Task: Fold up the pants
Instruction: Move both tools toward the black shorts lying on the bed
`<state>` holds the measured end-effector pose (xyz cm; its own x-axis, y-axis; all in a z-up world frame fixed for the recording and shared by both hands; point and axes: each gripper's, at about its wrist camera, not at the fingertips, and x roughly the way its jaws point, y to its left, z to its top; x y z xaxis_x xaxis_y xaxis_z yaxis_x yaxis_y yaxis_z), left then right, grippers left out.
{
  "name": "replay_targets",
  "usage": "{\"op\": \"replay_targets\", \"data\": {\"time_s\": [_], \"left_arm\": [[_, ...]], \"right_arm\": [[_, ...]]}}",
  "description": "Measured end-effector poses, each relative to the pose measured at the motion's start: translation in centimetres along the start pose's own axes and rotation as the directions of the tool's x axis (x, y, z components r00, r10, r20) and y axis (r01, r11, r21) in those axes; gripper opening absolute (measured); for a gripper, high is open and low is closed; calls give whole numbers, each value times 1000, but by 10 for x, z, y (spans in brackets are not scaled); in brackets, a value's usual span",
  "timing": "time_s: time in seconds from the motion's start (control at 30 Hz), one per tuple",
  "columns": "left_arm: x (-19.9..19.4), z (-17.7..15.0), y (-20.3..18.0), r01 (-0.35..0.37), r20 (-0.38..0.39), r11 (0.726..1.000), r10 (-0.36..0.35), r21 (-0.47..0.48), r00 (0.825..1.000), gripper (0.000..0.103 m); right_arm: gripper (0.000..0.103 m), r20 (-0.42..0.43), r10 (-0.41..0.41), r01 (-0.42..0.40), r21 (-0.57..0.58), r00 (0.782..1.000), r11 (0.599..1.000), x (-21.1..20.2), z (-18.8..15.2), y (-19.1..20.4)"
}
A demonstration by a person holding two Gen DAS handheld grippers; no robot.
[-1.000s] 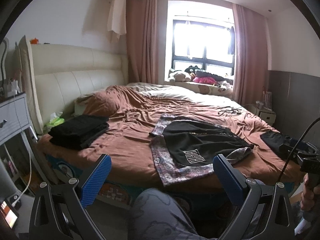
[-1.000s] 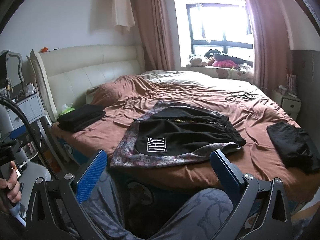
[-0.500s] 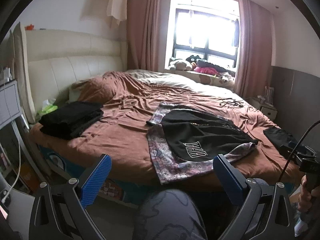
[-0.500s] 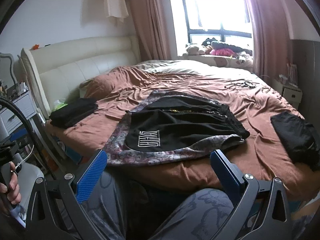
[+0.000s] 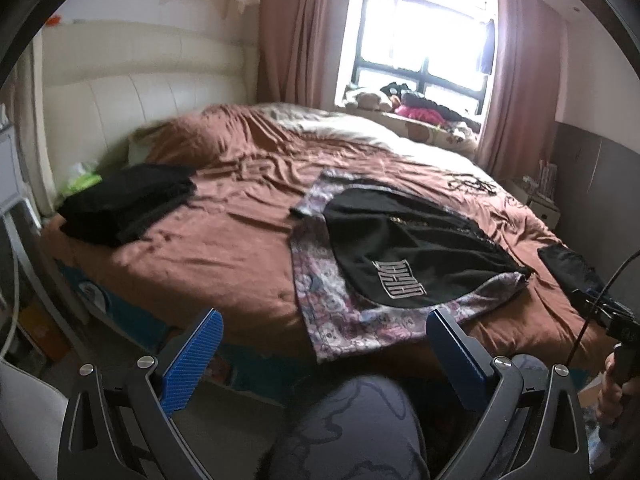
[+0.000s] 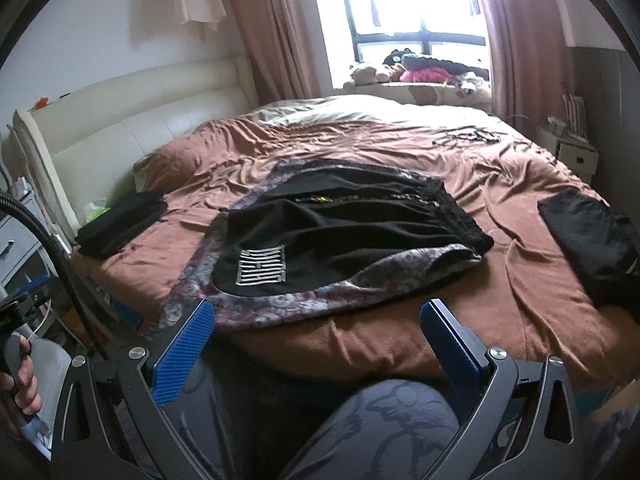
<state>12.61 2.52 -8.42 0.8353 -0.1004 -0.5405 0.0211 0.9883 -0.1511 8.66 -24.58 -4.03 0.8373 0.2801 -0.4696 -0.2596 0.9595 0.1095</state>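
Observation:
Black pants [image 5: 404,248] [image 6: 332,224] with a pale striped logo lie spread flat on a floral cloth [image 5: 340,312] [image 6: 320,300] near the bed's front edge. My left gripper [image 5: 324,356] stands open in front of the bed, its blue pads [image 5: 192,356] apart with nothing between them. The right gripper [image 6: 316,344] is open too, just short of the floral cloth's front edge, holding nothing. A person's patterned knee [image 5: 356,428] [image 6: 380,428] sits below each gripper.
The brown bedspread [image 5: 224,248] [image 6: 520,280] is wrinkled. A folded black stack [image 5: 128,200] [image 6: 120,220] lies at the left by the cream headboard [image 5: 140,112]. Another black garment [image 6: 592,240] [image 5: 568,268] lies at the right edge. A nightstand [image 6: 576,152] stands by the window.
Both grippers have moved closer to the bed and tilted down; the pants look larger and nearer. Both stay open, and the clothes have not moved.

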Motion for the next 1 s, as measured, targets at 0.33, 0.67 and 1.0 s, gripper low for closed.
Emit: {"op": "replay_targets", "data": {"time_s": [0.33, 0.67, 1.0], "left_arm": [[57, -16, 14, 71, -109, 995, -79, -76, 991, 102], [109, -33, 22, 162, -219, 970, -200, -181, 955, 97], [150, -43, 31, 185, -279, 952, -251, -244, 927, 97]], "right_arm": [[103, -81, -26, 33, 86, 996, 996, 35, 7, -28], [103, -116, -13, 32, 163, 993, 986, 64, 14, -62], [103, -155, 26, 7, 209, 988, 978, 98, 22, -90]]}}
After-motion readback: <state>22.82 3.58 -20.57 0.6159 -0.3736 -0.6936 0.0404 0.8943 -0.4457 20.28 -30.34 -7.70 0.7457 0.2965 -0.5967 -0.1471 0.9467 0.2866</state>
